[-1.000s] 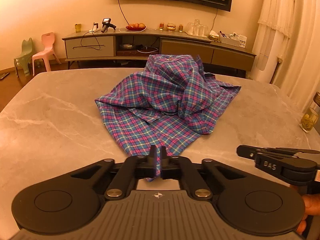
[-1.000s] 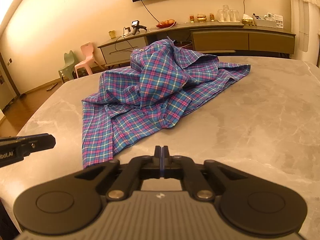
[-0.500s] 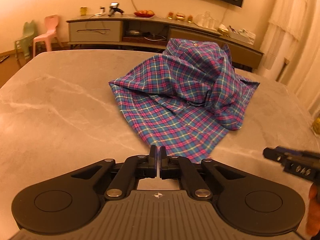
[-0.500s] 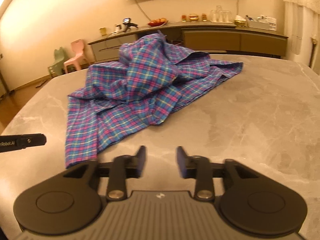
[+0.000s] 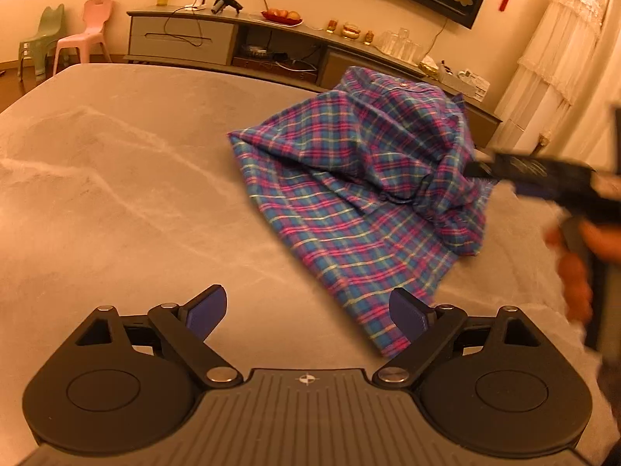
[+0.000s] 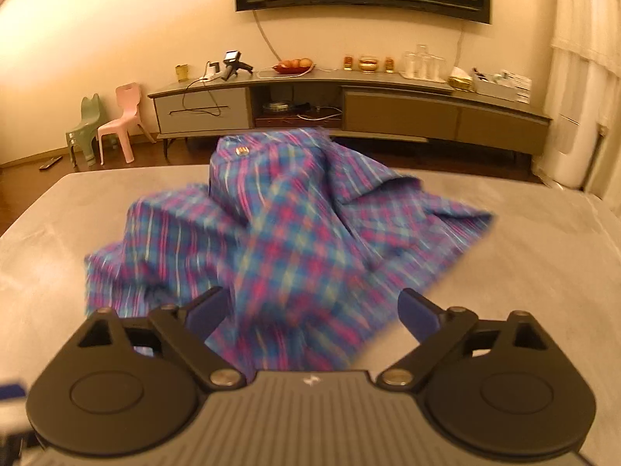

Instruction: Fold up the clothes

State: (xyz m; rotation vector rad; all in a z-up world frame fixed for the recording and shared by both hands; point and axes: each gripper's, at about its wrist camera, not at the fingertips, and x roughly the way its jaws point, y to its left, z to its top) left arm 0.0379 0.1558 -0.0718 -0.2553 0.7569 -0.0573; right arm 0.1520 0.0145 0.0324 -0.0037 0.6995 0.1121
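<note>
**Plaid shirt heaped on marble table, both grippers spread wide**

Lay crumpled on the grey marbled table [image 5: 116, 178], toward its far side in the left wrist view: a plaid shirt [image 5: 361, 178] in blue, pink and purple with thin yellow lines. Rose into a peaked mound at the back, with the collar and a small label near the top. Spread out flatter toward the near edge, tapering to a hem corner just beside the right-hand finger of the left gripper [image 5: 306, 312]. Showed deep folds across the middle and a turned-over flap at the right side. Appeared streaked by motion blur in the right wrist view.

Left gripper: jaws just opened, standing wide apart, bare table between them, hem corner at one finger but not pinched.

Right gripper [image 6: 312, 310]: jaws likewise just opened, wide apart, cloth of the near slope seen between the fingers, nothing clamped. Seen blurred against the shirt's right side in the left wrist view.
</note>
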